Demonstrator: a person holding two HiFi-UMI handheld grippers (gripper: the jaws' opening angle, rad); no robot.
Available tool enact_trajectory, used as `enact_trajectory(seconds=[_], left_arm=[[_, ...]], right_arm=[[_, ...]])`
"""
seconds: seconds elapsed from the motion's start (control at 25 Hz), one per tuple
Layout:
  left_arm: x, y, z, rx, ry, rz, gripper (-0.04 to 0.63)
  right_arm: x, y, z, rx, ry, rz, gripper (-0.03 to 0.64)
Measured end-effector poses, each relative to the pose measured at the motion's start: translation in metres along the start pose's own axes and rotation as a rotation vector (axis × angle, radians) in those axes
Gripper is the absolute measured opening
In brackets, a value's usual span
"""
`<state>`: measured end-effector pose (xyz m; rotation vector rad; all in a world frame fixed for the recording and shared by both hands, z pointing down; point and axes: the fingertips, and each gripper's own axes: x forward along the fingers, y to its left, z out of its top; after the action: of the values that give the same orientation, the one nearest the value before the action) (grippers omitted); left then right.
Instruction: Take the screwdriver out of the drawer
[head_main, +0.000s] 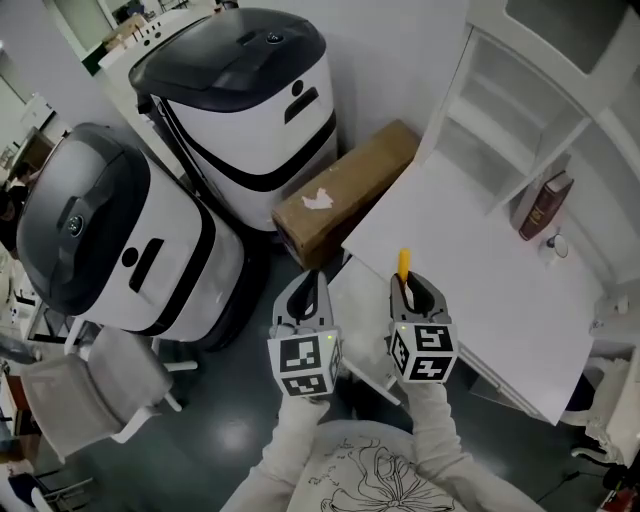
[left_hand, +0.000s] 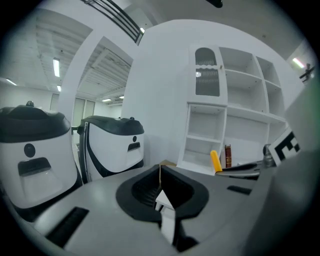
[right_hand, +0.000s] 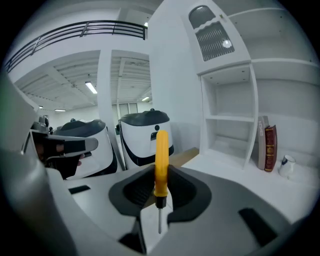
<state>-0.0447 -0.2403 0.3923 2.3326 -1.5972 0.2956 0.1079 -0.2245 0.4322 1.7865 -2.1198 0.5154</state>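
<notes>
The right gripper (right_hand: 159, 176) is closed on the slim yellow plastic-handled screwdriver with a thin metal shaft (right_hand: 161, 160). Its jaws stand part-way in and clamp the lower end of the handle near the dark collar. The handle sticks out past the fingertips, and the shaft points back toward the gripper's body.

The screwdriver is therefore in the air, out of any drawer. In the head view it is above the near edge of the flat white desk top (head_main: 470, 290).

It looks light and rigid and not fragile. The handle appears smooth and round, so I judge it could roll or slide between the pads if tilted sharply. The handle is the sensible place to hold it, since the shaft is too thin for a sure grip. A hold nearer mid-handle would probably leave less overhang.

The left gripper (left_hand: 160, 172) sits just beside the right one. Its jaws are drawn together with nothing between them.

On the desk stands a white open-shelf unit (head_main: 520, 110), with a dark red hardback book (head_main: 541, 207) leaning in one bay. A long brown cardboard box (head_main: 345, 190) lies against the desk's far corner. Beyond it are two large white-and-black rounded machines (head_main: 250, 100). No open drawer can be clearly made out.
</notes>
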Motion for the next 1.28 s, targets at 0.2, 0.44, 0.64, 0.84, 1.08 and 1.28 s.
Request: enact_trajectory(seconds=[0.2, 0.44, 0.64, 0.84, 1.08, 1.28], left_arm=[[-0.017, -0.006, 0.036, 0.016, -0.075, 0.012, 0.011], [-0.037, -0.013, 0.067, 0.035, -0.140, 0.017, 0.011], [-0.047, -0.017, 0.080, 0.048, -0.170, 0.022, 0.011], [-0.051, -0.023, 0.084, 0.063, -0.179, 0.017, 0.011], [-0.052, -0.025, 0.085, 0.069, -0.178, 0.011, 0.011], [-0.051, -0.023, 0.084, 0.069, -0.176, 0.008, 0.011]], right_arm=[[-0.021, 0.000, 0.035, -0.014, -0.084, 0.008, 0.075], [-0.046, -0.002, 0.069, -0.020, -0.171, 0.011, 0.075], [-0.059, -0.003, 0.085, -0.009, -0.225, 0.018, 0.075], [-0.063, -0.004, 0.090, -0.009, -0.239, 0.024, 0.075], [-0.063, -0.006, 0.088, -0.013, -0.231, 0.018, 0.075], [-0.062, -0.006, 0.088, -0.016, -0.230, 0.013, 0.075]])
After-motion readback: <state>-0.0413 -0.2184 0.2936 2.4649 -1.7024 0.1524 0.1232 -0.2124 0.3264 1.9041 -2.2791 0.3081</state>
